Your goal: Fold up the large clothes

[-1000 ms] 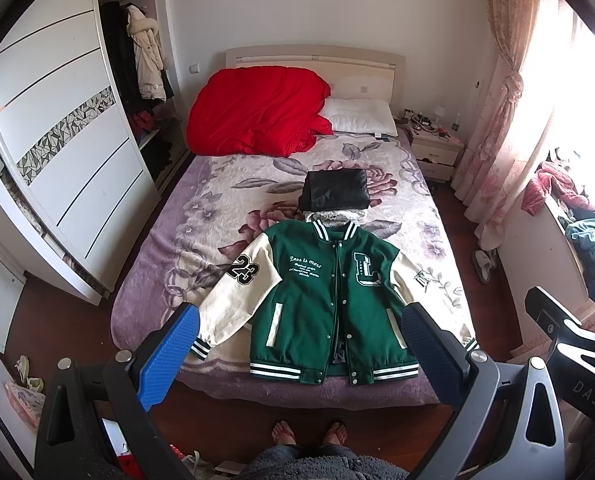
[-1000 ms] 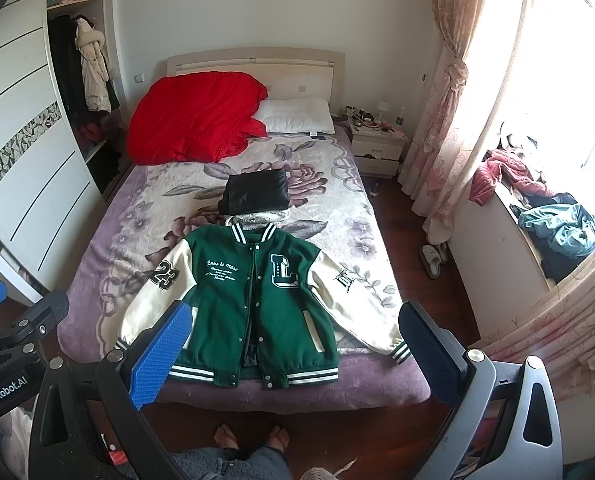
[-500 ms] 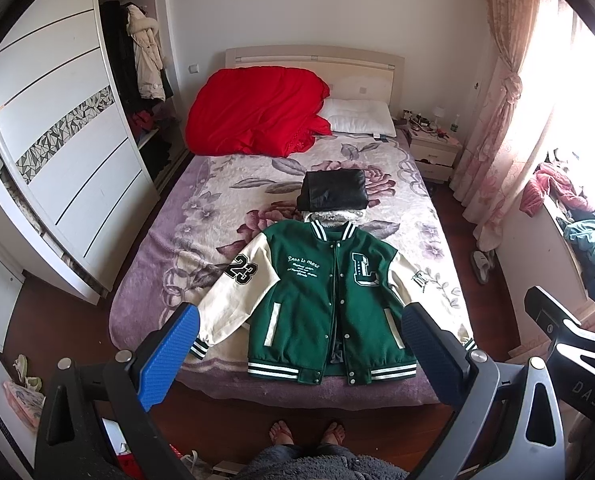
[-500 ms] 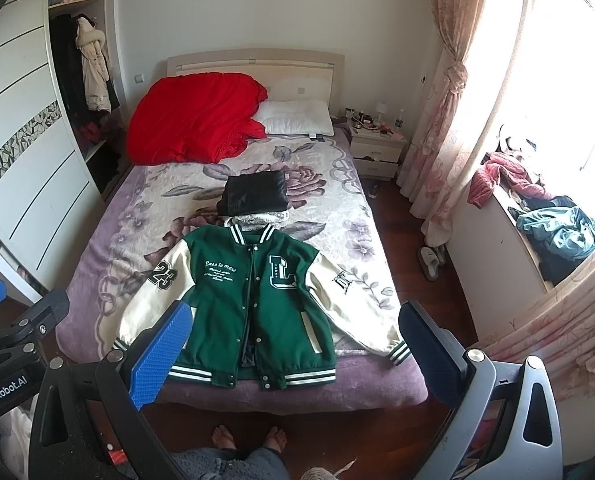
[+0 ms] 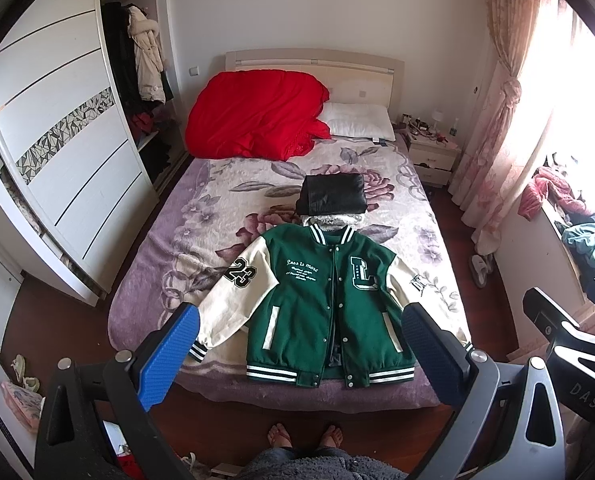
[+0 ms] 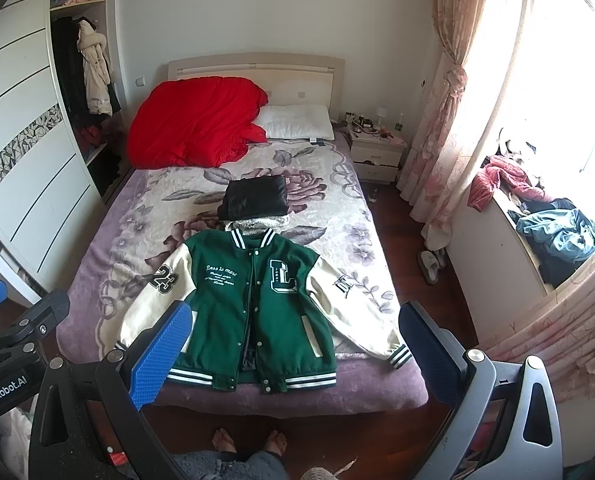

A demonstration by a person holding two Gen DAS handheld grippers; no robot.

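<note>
1. Purple floral-blanketed bed (image 5: 169, 264) carries the green varsity jacket with cream sleeves (image 5: 329, 300), spread flat near the foot.
2. Left gripper (image 5: 297, 350) gapes empty; its view shows both bare feet (image 5: 305, 436).
3. Right gripper (image 6: 293, 350) likewise released; only its view shows all of the cluttered windowsill (image 6: 537, 264).

The small white words on the green jacket (image 5: 329, 300) are too tiny to read past the top line. A grey furry thing (image 5: 331, 222) is mostly hidden under the black folded clothes (image 5: 332, 196). The things on the nightstand (image 6: 377, 146) are too small to tell. The bottom edge cuts off the person's feet (image 6: 249, 442).
</note>
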